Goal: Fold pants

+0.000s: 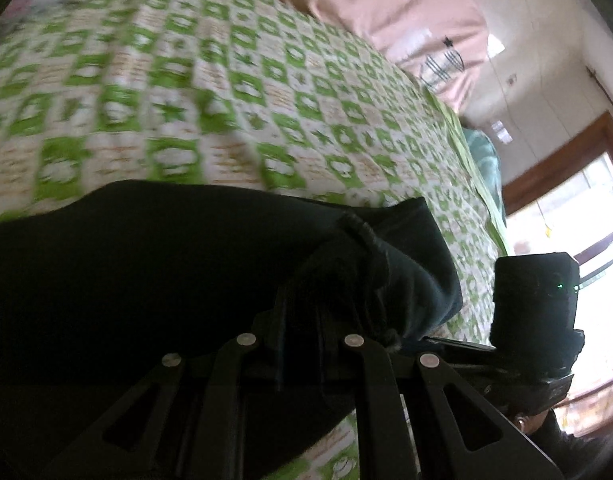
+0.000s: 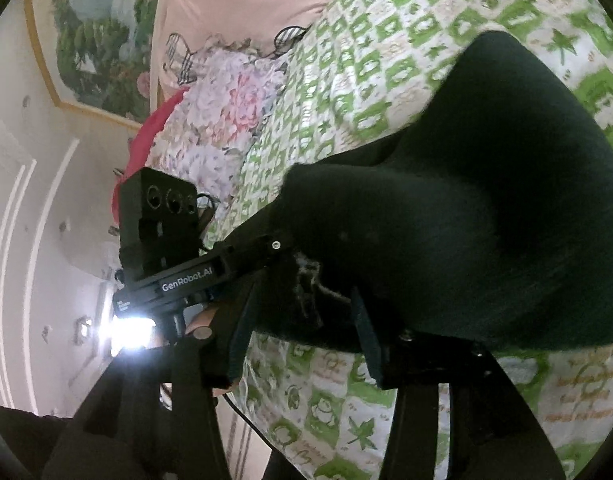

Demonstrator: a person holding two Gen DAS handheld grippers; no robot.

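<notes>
Dark green-black pants lie across a bed with a green and white checked cover. My left gripper is shut on a bunched end of the pants, the cloth folded over its fingertips and hiding them. In the right wrist view the pants hang up off the cover. My right gripper is shut on the pants' edge, with frayed fabric between its pads. The left gripper's body shows right beside it, touching the same cloth.
A pink quilt lies at the far side of the bed. A floral pillow and a red cloth lie near a wall with a framed painting. A bright doorway is beyond the bed's edge.
</notes>
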